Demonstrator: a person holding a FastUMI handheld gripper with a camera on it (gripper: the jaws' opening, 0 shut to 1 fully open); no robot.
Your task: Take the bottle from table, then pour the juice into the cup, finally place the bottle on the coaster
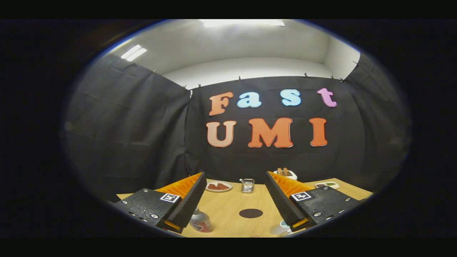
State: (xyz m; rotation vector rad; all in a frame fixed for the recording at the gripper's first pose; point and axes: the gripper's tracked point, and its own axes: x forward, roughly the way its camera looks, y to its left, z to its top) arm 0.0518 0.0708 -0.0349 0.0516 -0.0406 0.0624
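1. My claw (234,184) is spread wide, with nothing between its two fingers; I see bare table through the gap.
2. The bottle (200,221) stands low beside my left finger (189,200), partly tucked under its near end. I see a silvery shoulder and a red label; its top is hidden behind the finger.
3. The cup (280,228) sits low by the near end of my right finger (284,200), pale with a bluish rim, mostly covered by that finger.
4. The coaster (250,213), a flat dark round disc, lies on the table between the fingers, ahead of both bottle and cup and apart from each.
5. Beyond the fingertips, near the table's far edge, I see a white plate (219,186) with reddish pieces, and just beside it a small shiny metal holder (247,185).
6. Past the right fingertip sits a white dish (285,174) with brown pieces, and further right a small plate (327,185) with something green.
7. The table (228,207) is light wood with fine grain. My fingers are black and pebbled on the inner faces, with ribbed orange backs.
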